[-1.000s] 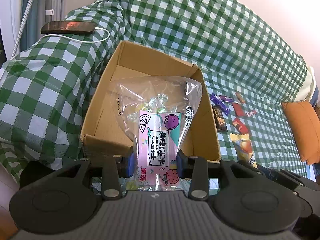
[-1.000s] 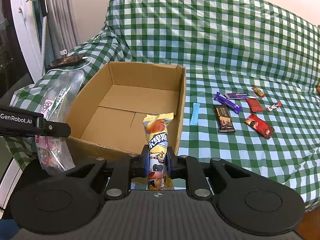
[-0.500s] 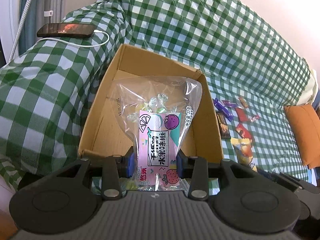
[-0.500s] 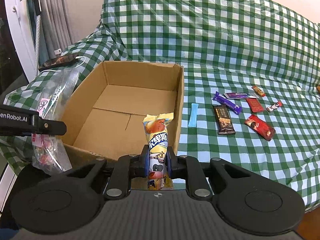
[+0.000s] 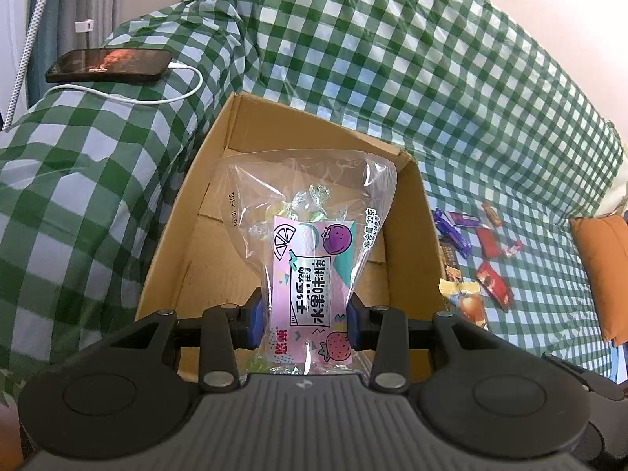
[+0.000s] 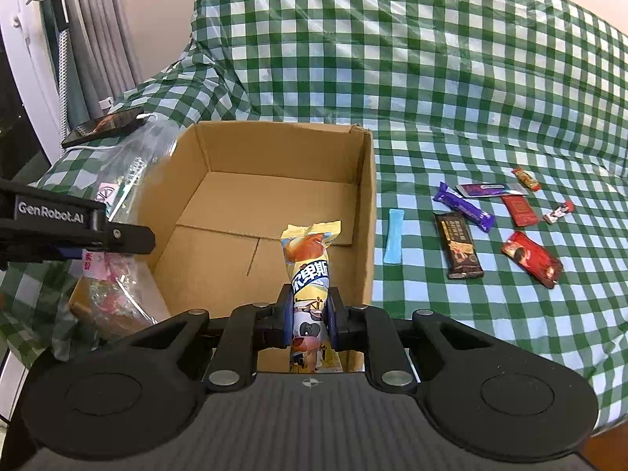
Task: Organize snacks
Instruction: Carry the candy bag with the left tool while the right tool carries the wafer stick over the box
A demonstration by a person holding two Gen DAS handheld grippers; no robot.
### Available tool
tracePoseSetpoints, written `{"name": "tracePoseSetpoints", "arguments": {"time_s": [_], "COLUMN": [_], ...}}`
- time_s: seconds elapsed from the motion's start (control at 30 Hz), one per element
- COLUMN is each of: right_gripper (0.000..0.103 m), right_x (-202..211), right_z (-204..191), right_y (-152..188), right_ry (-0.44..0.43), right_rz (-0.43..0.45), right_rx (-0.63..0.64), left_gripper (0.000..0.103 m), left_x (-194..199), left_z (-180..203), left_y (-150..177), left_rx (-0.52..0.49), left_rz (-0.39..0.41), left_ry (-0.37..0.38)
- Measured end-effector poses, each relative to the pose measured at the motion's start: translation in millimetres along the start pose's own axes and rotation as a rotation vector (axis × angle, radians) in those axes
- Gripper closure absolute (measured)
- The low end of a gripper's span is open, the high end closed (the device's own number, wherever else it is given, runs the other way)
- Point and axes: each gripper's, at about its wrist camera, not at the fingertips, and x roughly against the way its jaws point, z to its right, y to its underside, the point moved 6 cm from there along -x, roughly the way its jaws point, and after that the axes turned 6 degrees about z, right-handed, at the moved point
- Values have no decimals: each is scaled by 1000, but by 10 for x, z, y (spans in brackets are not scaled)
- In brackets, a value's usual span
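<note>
Green-white checked cloth (image 6: 451, 90) over sofa, ahead of both tongs. Open cardboard box (image 6: 365, 212) just beyond fingertips. Left gripper (image 5: 302, 320) clamped on clear candy bag (image 5: 310, 259), held upright at box's near edge. Right gripper (image 6: 308, 316) clamped on yellow snack pack (image 6: 308, 271), upright likewise. Loose wrapped snacks (image 6: 457, 245) on cloth right of box. Phone (image 5: 108, 66) on charging cable (image 5: 172, 98), far left on armrest. Grey curtain (image 6: 98, 39) behind; orange cushion (image 5: 602, 271) far right.
</note>
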Motion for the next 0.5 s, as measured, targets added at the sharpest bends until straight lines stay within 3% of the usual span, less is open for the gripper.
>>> {"name": "tracePoseSetpoints", "arguments": {"time_s": [0.5], "right_gripper": [85], "right_x": [-650], "right_z": [-56], "right_y": [-174], "right_ry": [-13], "right_rz": [-45], "right_rx": [-20], "left_gripper": [59], "left_x": [-614], "left_z": [-73], "left_y": [-90], "left_rx": [-18], "left_rz": [-64], "left_ry": [-57]}}
